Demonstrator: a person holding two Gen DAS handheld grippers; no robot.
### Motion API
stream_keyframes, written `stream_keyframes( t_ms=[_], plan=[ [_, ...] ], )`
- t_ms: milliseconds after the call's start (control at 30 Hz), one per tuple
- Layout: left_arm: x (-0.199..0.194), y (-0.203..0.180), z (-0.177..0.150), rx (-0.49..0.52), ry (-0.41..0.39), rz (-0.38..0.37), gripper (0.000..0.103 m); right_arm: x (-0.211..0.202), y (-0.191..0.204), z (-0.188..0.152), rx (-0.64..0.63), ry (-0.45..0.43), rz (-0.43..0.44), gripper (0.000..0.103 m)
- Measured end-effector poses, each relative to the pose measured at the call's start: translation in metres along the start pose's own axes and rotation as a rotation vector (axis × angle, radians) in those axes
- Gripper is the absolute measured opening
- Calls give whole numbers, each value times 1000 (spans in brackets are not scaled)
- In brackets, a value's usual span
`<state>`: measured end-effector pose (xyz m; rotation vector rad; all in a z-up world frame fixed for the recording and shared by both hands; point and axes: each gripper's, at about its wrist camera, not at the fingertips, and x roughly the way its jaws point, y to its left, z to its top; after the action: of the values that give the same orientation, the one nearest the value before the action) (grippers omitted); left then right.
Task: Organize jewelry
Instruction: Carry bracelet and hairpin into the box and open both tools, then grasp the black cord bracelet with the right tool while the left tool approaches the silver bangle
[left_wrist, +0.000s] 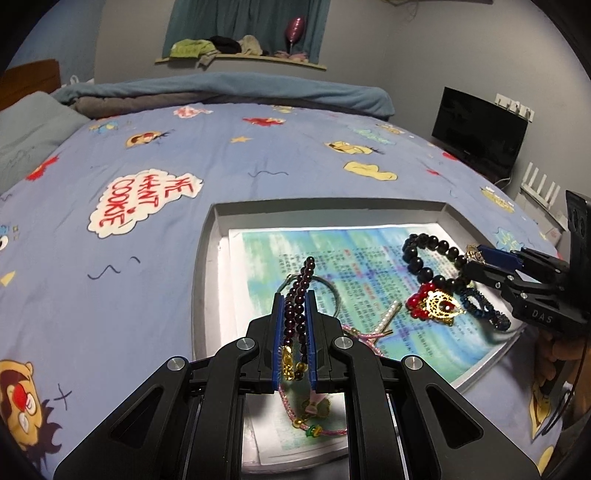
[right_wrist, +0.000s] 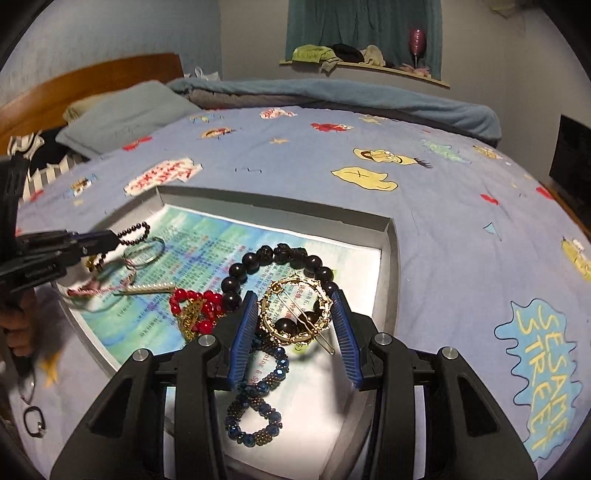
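**Both grippers loaded over the tray**

Left gripper (left_wrist: 294, 332) is clamped on a dark purple bead bracelet (left_wrist: 303, 284), loop sticking up past the tips. Right gripper (right_wrist: 293, 336) grips a round gold hair clip (right_wrist: 295, 310) across its rim. Both sit over the grey tray (left_wrist: 210, 236) on the bed (left_wrist: 147, 229).

Step, as I judge it: carrying pieces to their spots. Next calls for lowering each clear of the black bead bracelet (right_wrist: 273, 258) and red beads (right_wrist: 195, 306), then releasing.

Only the right view shows the blue beaded bracelet (right_wrist: 255, 406) whole; only the left shows the pink cord (left_wrist: 314, 424) beneath.
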<state>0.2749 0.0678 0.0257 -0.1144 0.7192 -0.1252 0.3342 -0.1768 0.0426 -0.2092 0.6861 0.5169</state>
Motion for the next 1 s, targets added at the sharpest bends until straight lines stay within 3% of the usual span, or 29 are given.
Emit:
stream_keyframes(
  t_ms=[167,533,633,733,800,833,1000],
  plan=[
    [2,3,-1,-9,11,6,11,4,3,0,-25,17,-40,41],
    [-1,2,-3,-10,3,-19,13,6,3,1,-21,10,-29,45],
    [-7,1,-4,-5,-17,-30,20,0,2,0,-13,-15,-16,56],
    [-14,1,-4,-5,-43,-34,31,-13,1,0,-2,-79,-3,58],
    [-23,2,-6,-12,-70,-53,51,-24,1,0,6,-123,10,62],
    [-29,2,-7,-14,-85,-59,56,-30,2,0,8,-148,22,63],
    [-47,2,-10,-20,-129,-62,59,-51,9,-3,18,-210,73,67]
  ],
)
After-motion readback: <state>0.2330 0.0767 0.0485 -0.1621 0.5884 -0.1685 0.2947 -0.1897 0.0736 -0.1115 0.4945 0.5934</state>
